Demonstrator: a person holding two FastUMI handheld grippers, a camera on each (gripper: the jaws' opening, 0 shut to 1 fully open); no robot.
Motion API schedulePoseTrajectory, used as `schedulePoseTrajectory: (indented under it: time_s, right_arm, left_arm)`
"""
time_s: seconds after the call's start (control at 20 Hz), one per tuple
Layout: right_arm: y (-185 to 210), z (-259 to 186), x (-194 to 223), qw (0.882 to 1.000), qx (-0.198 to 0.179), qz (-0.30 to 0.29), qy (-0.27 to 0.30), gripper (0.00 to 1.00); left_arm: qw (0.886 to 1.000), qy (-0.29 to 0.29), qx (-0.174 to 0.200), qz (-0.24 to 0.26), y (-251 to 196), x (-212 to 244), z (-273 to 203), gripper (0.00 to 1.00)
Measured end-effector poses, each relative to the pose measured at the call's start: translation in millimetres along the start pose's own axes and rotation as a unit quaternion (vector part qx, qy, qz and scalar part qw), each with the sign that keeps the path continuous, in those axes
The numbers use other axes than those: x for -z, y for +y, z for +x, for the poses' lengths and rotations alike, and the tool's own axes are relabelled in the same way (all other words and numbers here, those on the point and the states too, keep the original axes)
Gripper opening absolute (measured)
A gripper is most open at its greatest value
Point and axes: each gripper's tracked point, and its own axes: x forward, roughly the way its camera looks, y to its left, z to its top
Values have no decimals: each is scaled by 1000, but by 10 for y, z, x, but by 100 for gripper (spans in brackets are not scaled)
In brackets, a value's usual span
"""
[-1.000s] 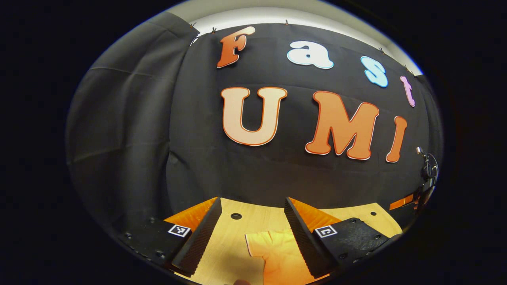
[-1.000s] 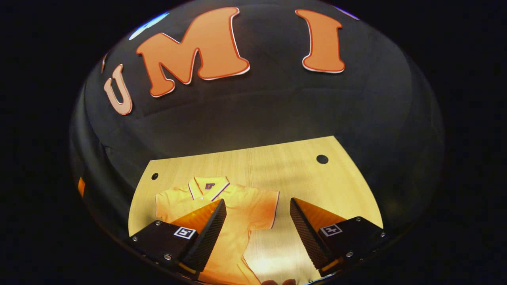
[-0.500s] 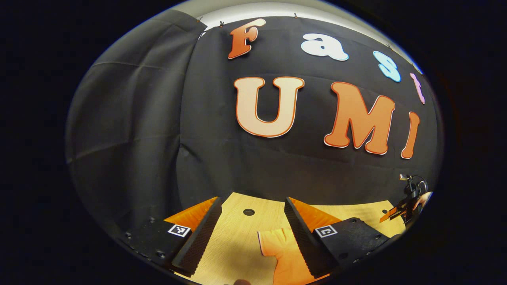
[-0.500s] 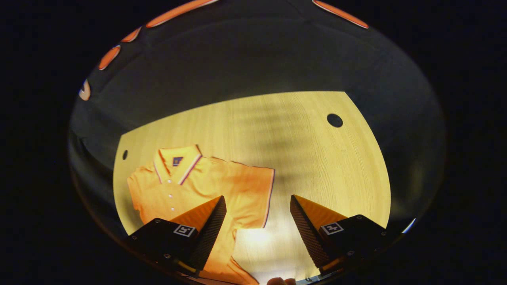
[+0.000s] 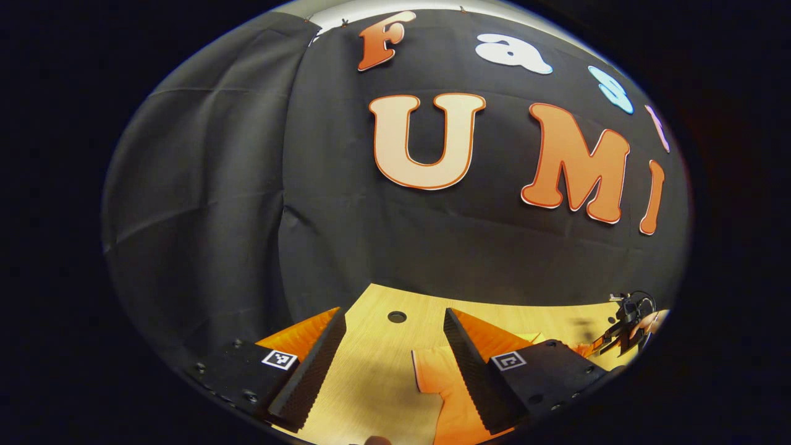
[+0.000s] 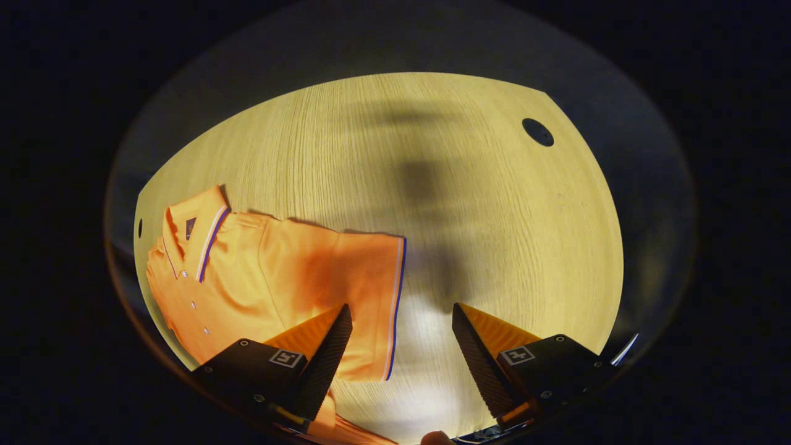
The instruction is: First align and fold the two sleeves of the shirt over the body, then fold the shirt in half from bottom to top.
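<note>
- Orange polo shirt (image 6: 266,272) lying flat, front up, on the pale wooden table (image 6: 482,204); in the right gripper view spread toward 8 o'clock, collar (image 6: 194,232) at 9 o'clock, buttons running down the placket.
- One short sleeve (image 6: 371,296) stretched out toward 6 o'clock, its striped cuff edge just beside the near fingertip of the right gripper (image 6: 398,337).
- Right gripper hovering above the table, jaws wide apart, nothing between them; no contact with cloth visible.
- Left gripper (image 5: 392,361) likewise spread wide and empty, held low over the table; the other sleeve (image 5: 435,371) lying at 6 o'clock, partly behind one finger, whether touching it cannot be told.
- Farther off in the left gripper view, at 4 o'clock, the right gripper with the holding hand (image 5: 652,321).
- Likely light, thin and limp: no stiffness to carry a fold, so prone to sagging, bunching and dragging the body along if pulled too fast.
- Probably some slip over the smooth wood; a low, slow lift seems safer than a slide.
- Best hold, by judgement: the outer cuff hem of each sleeve, pinching the doubled striped edge for a firmer bite.
- For the later bottom-to-top fold, hem corners appear the natural grip points.
- Both sleeves unfolded; first step not yet done.
</note>
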Motion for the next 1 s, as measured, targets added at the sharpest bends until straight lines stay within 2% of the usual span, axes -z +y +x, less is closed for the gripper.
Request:
schedulePoseTrajectory:
  time_s: [0.15,0.3,0.35,0.4,0.45,0.5,0.55,0.6,0.65,0.7,0.75,0.8,0.85,0.9,1.0]
  right_arm:
    - [54,7,1,1000,-8,6,10,98]
    - [49,48,35,999,-24,36,18,96]
    - [41,25,42,999,-24,31,22,95]
    - [53,22,8,999,-25,24,14,90]
    - [80,51,38,1000,-27,9,11,94]
    - [102,22,37,1000,-28,-1,5,90]
    - [123,24,46,1000,-28,-1,7,73]
    - [145,15,60,1000,-27,4,10,71]
    - [178,21,61,1000,-27,8,7,59]
    - [204,13,58,1000,-29,-2,3,55]
    - [229,15,60,999,-32,-12,-3,42]
    - [254,-1,58,999,-33,-16,-10,34]
    - [267,11,60,999,-31,-14,-17,13]
    - [267,20,65,999,-31,-10,-24,8]
    - [264,5,68,999,-33,12,-29,8]
  left_arm:
    - [1000,3,2,1,-27,-36,89,98]
    - [1000,6,12,-4,-123,-50,157,98]
    - [1000,8,15,-7,-166,-23,158,98]
    - [1000,10,19,-9,-187,-12,173,98]
    - [1000,12,20,-10,-190,1,186,98]
    - [1000,13,19,-12,-177,-1,184,98]
    - [1000,14,23,-15,-181,21,188,100]
    - [999,14,24,-18,-184,19,184,98]
    - [999,13,27,-23,-171,8,165,98]
    - [999,13,29,-27,-154,0,148,98]
    - [999,12,30,-33,-136,24,137,98]
    - [999,12,31,-37,-119,23,124,98]
    - [999,12,25,-42,-57,29,94,98]
    - [999,13,24,-46,-10,32,56,98]
    - [998,10,26,-52,64,25,-26,98]
